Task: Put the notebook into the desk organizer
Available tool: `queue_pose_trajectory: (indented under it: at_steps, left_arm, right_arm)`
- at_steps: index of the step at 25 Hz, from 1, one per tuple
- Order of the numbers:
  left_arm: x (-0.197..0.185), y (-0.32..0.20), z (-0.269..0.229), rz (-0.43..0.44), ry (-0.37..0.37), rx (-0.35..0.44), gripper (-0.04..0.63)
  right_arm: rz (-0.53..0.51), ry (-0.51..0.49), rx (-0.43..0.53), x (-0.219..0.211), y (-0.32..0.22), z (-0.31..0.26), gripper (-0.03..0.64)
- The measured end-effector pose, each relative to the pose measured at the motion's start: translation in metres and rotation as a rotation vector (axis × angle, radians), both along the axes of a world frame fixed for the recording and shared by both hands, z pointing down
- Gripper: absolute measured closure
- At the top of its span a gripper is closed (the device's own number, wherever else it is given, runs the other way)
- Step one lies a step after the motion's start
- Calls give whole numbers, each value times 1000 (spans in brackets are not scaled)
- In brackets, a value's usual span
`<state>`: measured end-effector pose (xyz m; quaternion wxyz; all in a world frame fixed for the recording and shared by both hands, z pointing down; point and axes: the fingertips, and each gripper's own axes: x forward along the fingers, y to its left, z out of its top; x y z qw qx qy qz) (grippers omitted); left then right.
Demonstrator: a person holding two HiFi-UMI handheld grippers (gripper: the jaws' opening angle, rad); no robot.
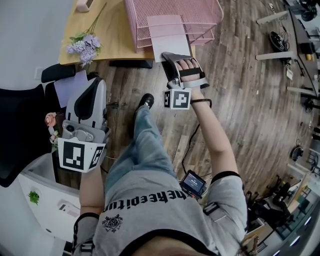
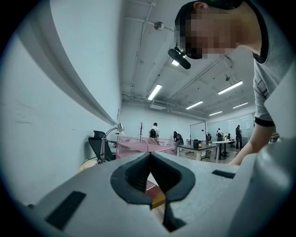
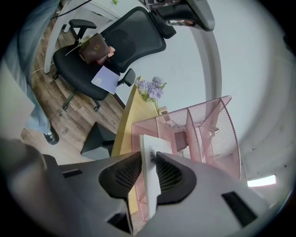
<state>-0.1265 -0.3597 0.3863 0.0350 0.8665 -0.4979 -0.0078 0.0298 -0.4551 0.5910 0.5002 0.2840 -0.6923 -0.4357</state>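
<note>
- Your right gripper (image 3: 149,155): jaws spread wide, either side of the thin white notebook (image 1: 167,37), not clamping it.
- Notebook on edge at the near end of the pink wire-mesh desk organizer (image 1: 200,15); slot unclear.
- Your left gripper (image 2: 149,157): jaws closed, empty.

Pink desk organizer (image 1: 200,12) of fine wire mesh (matt coating), notebook (image 1: 167,37) matt paper, desk (image 1: 112,42) smooth pale wood
</note>
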Motion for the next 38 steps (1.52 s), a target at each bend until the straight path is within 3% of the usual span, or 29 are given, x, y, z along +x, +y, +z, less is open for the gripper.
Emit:
queue_pose_trajectory:
  at_steps: [3, 7, 21, 27, 38]
  left_arm:
    - [0, 0, 1, 1, 3, -2, 592]
    - [2, 1, 2, 5, 6, -3, 592]
    - [-5, -9, 5, -21, 7, -19, 592]
    - [-6, -15, 7, -31, 10, -26, 592]
    - [1, -20, 9, -24, 25, -32, 592]
  right_arm:
    - [3, -26, 9, 1, 6, -5, 530]
    - [5, -19, 58, 3, 3, -12, 604]
    - [62, 25, 114, 1, -60, -24, 606]
    - [84, -59, 20, 0, -71, -21, 606]
    - [87, -274, -280, -2, -65, -23, 603]
